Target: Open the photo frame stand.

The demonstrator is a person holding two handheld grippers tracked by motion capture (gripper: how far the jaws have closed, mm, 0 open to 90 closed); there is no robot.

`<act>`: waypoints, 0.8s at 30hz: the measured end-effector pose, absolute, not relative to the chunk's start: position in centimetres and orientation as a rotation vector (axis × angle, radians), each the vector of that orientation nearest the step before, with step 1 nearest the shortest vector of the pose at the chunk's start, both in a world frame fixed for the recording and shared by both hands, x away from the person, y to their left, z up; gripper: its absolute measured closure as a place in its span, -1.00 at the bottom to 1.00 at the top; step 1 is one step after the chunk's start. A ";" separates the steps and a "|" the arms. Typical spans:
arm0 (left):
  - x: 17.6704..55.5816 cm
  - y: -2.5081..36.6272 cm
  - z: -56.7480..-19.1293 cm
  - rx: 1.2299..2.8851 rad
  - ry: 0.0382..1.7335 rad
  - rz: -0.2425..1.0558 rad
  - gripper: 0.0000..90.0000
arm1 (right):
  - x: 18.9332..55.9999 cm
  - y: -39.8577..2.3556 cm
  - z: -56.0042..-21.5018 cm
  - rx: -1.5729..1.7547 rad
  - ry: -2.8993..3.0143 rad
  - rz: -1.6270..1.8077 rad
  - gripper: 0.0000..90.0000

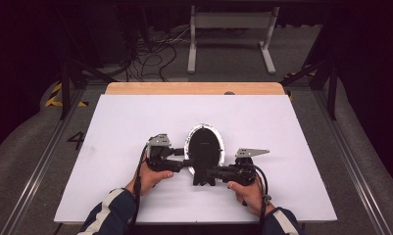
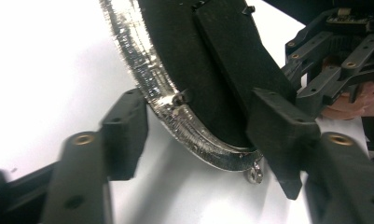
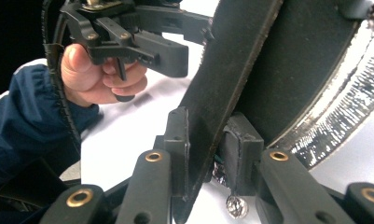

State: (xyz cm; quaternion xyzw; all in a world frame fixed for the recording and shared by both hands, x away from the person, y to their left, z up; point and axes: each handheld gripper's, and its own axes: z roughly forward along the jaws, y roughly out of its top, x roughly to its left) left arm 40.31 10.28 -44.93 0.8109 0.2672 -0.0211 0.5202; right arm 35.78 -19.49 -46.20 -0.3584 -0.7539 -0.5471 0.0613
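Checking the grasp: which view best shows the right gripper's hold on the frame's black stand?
Right gripper view: the right gripper pads clamp the black stand edge, close up. Left gripper view shows the stand face and the left gripper straddling the silver rim. High view: small, dark.

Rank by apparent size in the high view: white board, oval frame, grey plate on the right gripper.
1. white board, by far the largest.
2. oval frame, black back with a silvery rim.
3. grey plate, smallest.
All sit at similar distance from the camera, so the order seems reliable.
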 end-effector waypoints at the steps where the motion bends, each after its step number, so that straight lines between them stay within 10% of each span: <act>1: 40.4 10.4 -44.9 1.935 0.635 -0.045 0.05 | 35.8 -19.5 -46.2 -1.085 -2.282 -1.654 0.66; 24: 39.7 10.0 -44.4 1.994 0.521 -0.014 0.46 | 35.5 -18.8 -45.9 -1.081 -2.389 -1.639 0.68</act>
